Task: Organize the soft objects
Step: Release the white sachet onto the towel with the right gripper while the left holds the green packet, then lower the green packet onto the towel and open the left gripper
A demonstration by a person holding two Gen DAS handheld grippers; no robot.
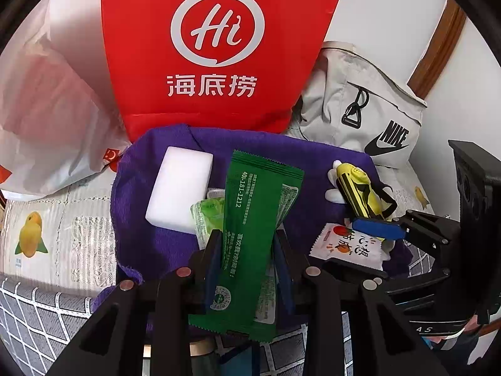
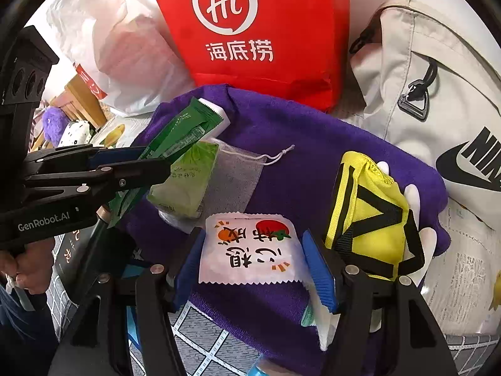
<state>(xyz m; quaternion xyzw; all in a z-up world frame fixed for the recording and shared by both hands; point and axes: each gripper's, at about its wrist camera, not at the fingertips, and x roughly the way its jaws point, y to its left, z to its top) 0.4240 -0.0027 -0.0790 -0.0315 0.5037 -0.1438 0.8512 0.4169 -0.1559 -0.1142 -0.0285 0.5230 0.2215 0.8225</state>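
Note:
A purple towel (image 1: 175, 244) (image 2: 297, 144) lies spread on the bed. My left gripper (image 1: 247, 244) (image 2: 153, 159) is shut on a long green sachet (image 1: 253, 206) (image 2: 181, 131), held just above the towel. My right gripper (image 2: 253, 263) (image 1: 380, 232) stands open around a white snack packet (image 2: 250, 247) (image 1: 344, 246) printed with an orange and a tomato. The packet lies flat on the towel between the blue pads. Also on the towel are a white foam block (image 1: 181, 188), a pale green pouch (image 2: 184, 181) (image 1: 208, 216), a mesh drawstring bag (image 2: 238, 175) and a yellow pouch (image 2: 372, 216) (image 1: 360, 191) with black straps.
Behind the towel stand a red bag (image 1: 216, 50) (image 2: 260, 25) with a white logo, a white plastic bag (image 1: 53, 119) (image 2: 125, 50) at the left and a grey sports bag (image 1: 369, 106) (image 2: 438, 94) at the right. A grey grid-patterned cover (image 1: 37, 319) lies at the front.

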